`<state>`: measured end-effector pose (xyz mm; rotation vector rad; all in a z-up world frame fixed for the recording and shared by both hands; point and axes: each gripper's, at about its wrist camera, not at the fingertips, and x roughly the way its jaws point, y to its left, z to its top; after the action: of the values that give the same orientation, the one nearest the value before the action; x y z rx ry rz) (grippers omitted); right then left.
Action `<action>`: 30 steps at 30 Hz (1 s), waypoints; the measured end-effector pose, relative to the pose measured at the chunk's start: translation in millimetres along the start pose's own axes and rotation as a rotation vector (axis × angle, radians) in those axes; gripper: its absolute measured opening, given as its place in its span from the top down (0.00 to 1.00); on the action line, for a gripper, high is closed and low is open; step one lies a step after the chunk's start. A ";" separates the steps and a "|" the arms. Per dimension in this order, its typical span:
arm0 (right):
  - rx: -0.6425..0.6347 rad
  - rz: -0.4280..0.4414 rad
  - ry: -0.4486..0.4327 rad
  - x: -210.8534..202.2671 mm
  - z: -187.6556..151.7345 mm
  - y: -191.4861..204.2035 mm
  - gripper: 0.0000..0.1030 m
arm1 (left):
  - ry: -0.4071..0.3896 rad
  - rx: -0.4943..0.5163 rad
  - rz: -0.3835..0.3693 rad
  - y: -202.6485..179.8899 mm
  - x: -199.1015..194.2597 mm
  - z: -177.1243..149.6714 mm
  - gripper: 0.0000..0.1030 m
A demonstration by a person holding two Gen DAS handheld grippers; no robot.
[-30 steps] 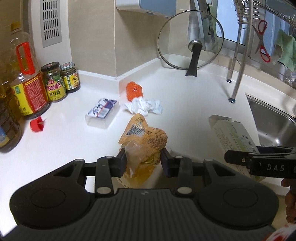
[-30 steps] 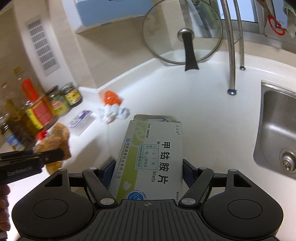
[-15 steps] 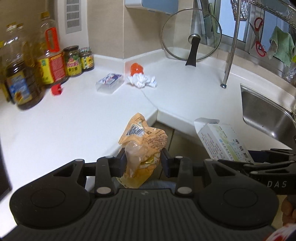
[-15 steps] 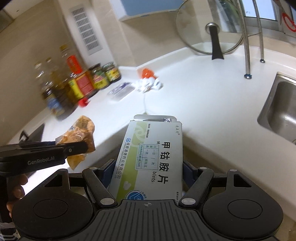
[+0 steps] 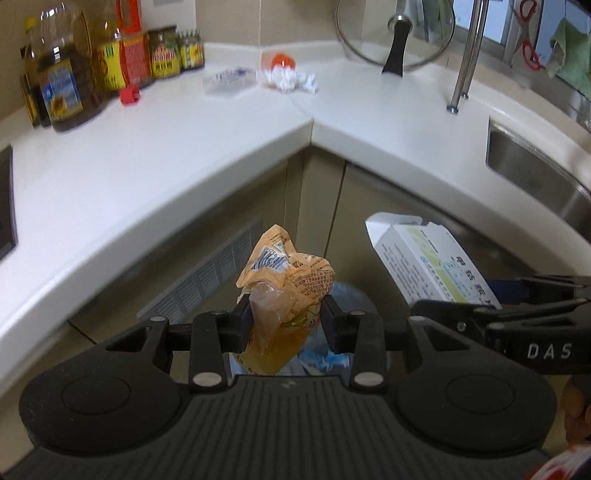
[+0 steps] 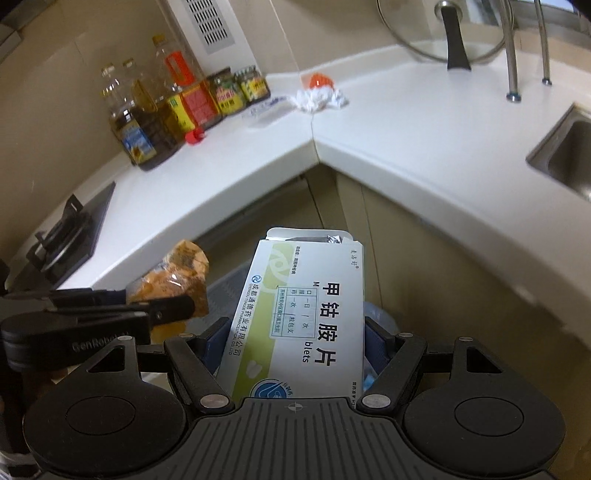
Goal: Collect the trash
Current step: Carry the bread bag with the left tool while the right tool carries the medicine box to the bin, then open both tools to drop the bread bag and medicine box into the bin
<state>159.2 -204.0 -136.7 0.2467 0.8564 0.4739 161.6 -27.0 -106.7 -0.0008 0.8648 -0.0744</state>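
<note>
My left gripper (image 5: 286, 319) is shut on a crumpled orange snack wrapper (image 5: 284, 280), held off the counter above a bin lined with a blue bag (image 5: 343, 295). My right gripper (image 6: 295, 341) is shut on a white and green medicine box (image 6: 299, 317), also held over the bin (image 6: 380, 317). The box also shows in the left wrist view (image 5: 432, 266), the wrapper in the right wrist view (image 6: 173, 284). On the counter corner lie a crumpled white tissue (image 5: 291, 79), an orange piece (image 5: 280, 61) and a clear plastic packet (image 5: 229, 79).
Oil bottles (image 5: 62, 81) and jars (image 5: 162, 55) stand at the back left, with a red cap (image 5: 129, 96) beside them. A glass lid (image 5: 395, 33) leans at the back. The sink (image 5: 535, 173) is right, a stove (image 6: 70, 232) left. Cabinet doors (image 5: 321, 206) face me below the counter.
Both grippers have pulled back from the counter and lowered, still holding wrapper and box. The cabinet front and the bin have come into view beneath them.
</note>
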 end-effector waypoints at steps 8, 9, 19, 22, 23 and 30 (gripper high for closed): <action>0.027 0.001 0.081 41.4 -14.2 -17.4 0.29 | 0.082 0.006 -0.015 2.3 41.7 -18.1 0.66; 0.029 0.001 0.088 47.2 -14.7 -18.8 0.29 | 0.092 0.006 -0.022 3.5 47.7 -20.0 0.66; 0.065 0.002 0.164 106.2 -33.1 -40.2 0.29 | 0.186 0.031 -0.034 14.0 105.1 -38.1 0.66; 0.082 0.001 0.176 119.6 -37.4 -50.1 0.29 | 0.200 0.041 -0.041 14.9 121.5 -41.4 0.66; 0.088 0.002 0.179 123.5 -38.9 -53.4 0.29 | 0.203 0.042 -0.046 15.2 127.4 -41.5 0.66; 0.128 -0.020 0.190 142.8 -44.1 -69.6 0.29 | 0.252 0.062 -0.079 11.5 169.7 -45.0 0.66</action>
<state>226.1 -192.9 -286.9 0.3145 1.0757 0.4288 237.9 -25.3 -265.3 0.0328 1.1144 -0.1776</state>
